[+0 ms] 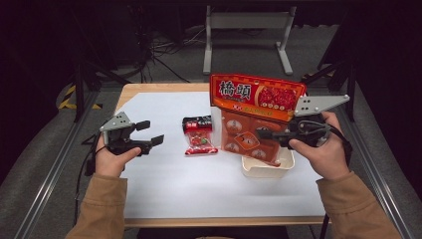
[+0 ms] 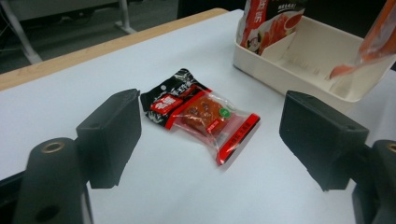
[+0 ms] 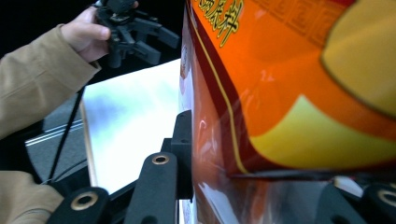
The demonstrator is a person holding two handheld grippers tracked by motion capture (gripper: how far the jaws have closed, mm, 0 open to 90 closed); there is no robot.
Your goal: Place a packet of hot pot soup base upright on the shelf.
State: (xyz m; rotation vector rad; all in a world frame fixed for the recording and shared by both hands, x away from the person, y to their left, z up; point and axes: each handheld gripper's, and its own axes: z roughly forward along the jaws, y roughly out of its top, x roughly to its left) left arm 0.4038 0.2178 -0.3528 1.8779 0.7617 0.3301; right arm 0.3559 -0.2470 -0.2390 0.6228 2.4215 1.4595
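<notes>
High view: left tool (image 1: 151,133) nearest the sachets.
Gaping and empty, it faces the small red sachet (image 2: 212,122) lying diagonally ahead; right tool (image 1: 265,133) clamps the big orange pouch (image 1: 254,112).

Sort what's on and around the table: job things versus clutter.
Job:
orange bag, gripped by right gripper
white tray under it
two small packets
left gripper, open, empty

Lying about:
grey frame
floor cables
</notes>
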